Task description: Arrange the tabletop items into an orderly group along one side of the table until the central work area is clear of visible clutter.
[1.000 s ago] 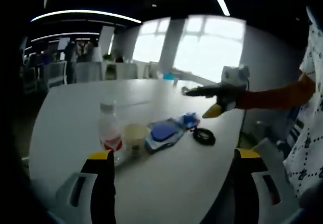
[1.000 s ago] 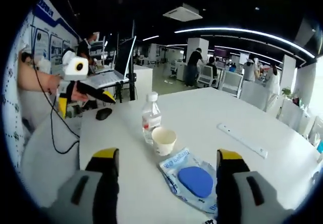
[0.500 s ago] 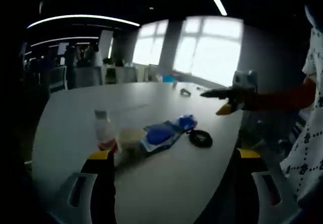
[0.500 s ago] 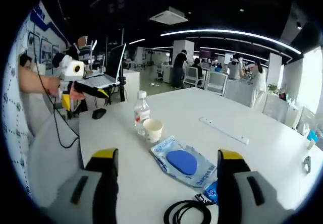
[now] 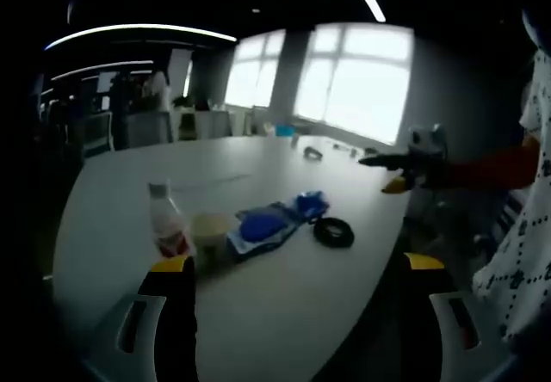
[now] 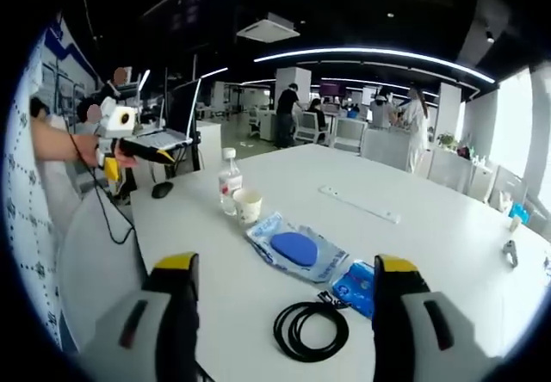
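On the white table (image 5: 112, 184) a row of items lies near the edge: a clear bottle with a red label (image 5: 166, 225), a paper cup (image 5: 211, 230), a clear pouch with a blue pad (image 5: 261, 227), a small blue packet (image 5: 310, 203) and a coiled black cable (image 5: 333, 231). The right gripper view has the same bottle (image 6: 228, 193), cup (image 6: 248, 206), pouch (image 6: 293, 249), packet (image 6: 355, 286) and cable (image 6: 310, 330). My left gripper (image 5: 297, 313) is open, held back from the table. My right gripper (image 6: 288, 313) is open above the cable, holding nothing.
A long white strip (image 6: 359, 203) lies mid-table and a small metal object (image 6: 510, 253) sits far right. A mouse (image 6: 161, 189) and a laptop (image 6: 164, 137) are beyond the table's left end. Office desks, chairs and people fill the background.
Both views have pulled back from the table, so the items look smaller. The black cable and blue packet have come fully into the right gripper view. Nothing on the table has moved.
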A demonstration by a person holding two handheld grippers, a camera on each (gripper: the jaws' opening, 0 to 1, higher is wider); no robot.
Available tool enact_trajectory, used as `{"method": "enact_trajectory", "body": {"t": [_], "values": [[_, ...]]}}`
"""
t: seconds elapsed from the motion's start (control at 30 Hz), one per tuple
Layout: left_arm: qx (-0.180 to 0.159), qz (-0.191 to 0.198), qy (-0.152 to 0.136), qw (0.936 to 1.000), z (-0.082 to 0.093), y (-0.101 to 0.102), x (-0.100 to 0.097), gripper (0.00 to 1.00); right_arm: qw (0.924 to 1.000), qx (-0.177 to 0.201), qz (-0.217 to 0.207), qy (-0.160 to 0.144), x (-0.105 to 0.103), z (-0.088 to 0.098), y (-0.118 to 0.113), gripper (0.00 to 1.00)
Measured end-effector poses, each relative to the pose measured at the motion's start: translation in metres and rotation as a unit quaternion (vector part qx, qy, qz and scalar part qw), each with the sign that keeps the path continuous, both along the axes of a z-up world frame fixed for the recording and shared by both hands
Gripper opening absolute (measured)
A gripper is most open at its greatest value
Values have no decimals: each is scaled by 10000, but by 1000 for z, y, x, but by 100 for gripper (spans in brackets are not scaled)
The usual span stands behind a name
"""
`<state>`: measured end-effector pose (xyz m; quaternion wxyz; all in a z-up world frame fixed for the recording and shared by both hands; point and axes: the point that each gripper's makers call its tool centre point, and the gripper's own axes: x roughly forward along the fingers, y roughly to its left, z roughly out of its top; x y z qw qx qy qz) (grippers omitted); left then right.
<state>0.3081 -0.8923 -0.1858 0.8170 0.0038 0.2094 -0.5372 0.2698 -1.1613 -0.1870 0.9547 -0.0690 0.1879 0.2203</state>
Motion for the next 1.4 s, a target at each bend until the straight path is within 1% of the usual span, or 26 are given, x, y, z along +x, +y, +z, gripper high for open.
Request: {"method": "enact_trajectory", "body": {"t": [0.23, 0.3, 0.47, 0.6, 0.73, 0.9, 0.97, 1.03, 1.1, 1.27, 1.3, 1.37, 1.4], "values": [[15, 6, -12, 10000, -2, -4, -7, 96, 9994, 79, -339, 69, -25, -13, -23, 82], [-17, 32, -28, 10000, -3, -5, -10, 96, 9990, 100, -413, 107, -32, -16, -27, 82], [13, 57, 50, 10000, -13, -7, -17, 96, 9980, 179, -567, 207, -47, -29, -35, 82], [-9, 72, 55, 10000, -14, -8, -21, 96, 9969, 251, -703, 252, -58, -36, -41, 82], [56, 112, 96, 9999, -22, -7, -23, 96, 9957, 301, -811, 333, -67, -45, -46, 82], [147, 120, 98, 9998, -27, -5, -31, 96, 9945, 353, -912, 366, -74, -50, -50, 81], [232, 147, 89, 9996, -30, -2, -33, 96, 9943, 358, -933, 381, -75, -51, -50, 81], [315, 224, 127, 9992, -35, 1, -35, 96, 9941, 354, -951, 381, -76, -52, -50, 80], [313, 282, 200, 9989, -37, 4, -37, 96, 9938, 360, -970, 414, -77, -55, -50, 80], [409, 516, 172, 9977, -44, 13, -35, 96, 9933, 367, -998, 443, -80, -59, -51, 79], [383, 541, 240, 9975, -46, 15, -35, 96, 9929, 372, -1025, 468, -81, -61, -51, 79], [419, 629, 260, 9968, -52, 19, -34, 95, 9925, 370, -1045, 522, -83, -65, -51, 78], [441, 633, 317, 9965, -53, 19, -35, 94, 9924, 353, -1052, 536, -84, -66, -51, 78]]}}
